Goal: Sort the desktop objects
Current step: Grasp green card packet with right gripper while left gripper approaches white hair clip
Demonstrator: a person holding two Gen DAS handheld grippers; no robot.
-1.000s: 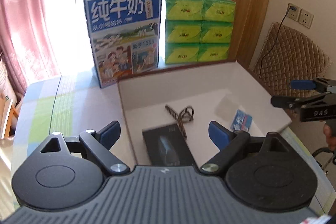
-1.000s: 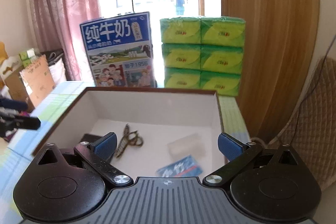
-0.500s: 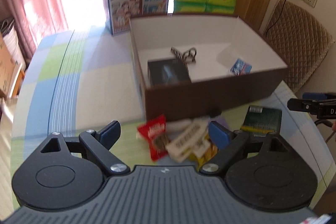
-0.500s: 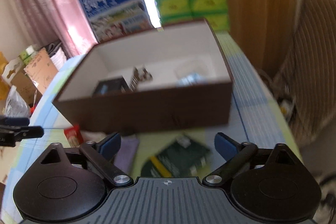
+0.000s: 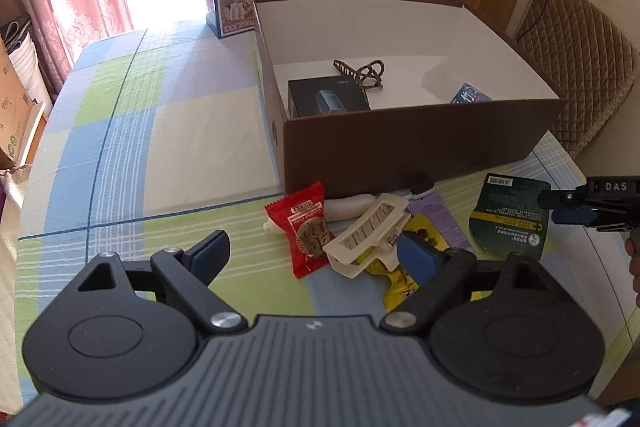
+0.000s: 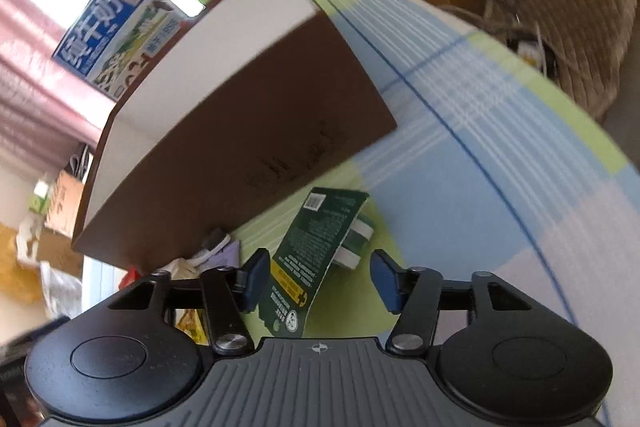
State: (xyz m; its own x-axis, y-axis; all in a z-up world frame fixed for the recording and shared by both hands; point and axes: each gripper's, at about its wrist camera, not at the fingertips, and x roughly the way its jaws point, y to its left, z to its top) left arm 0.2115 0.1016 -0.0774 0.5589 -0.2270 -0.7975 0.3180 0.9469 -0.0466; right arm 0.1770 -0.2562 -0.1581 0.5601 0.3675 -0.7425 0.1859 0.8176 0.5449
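Clutter lies bunched on the desk [image 5: 120, 147] against the near wall of the brown box [image 5: 420, 143]: a red snack packet [image 5: 306, 227], a cream hair clip [image 5: 370, 233], a yellow wrapper [image 5: 404, 277] and, apart to the right, a dark green card package [image 5: 510, 211]. The left gripper [image 5: 312, 253] hangs above the pile, fingers spread wide and empty. The right gripper [image 6: 320, 281], tilted, has its fingers wide open around the green package's near end [image 6: 316, 247], gripping nothing. Left of the box the checked cloth is bare to the desk's edge; the package sits near the right edge.
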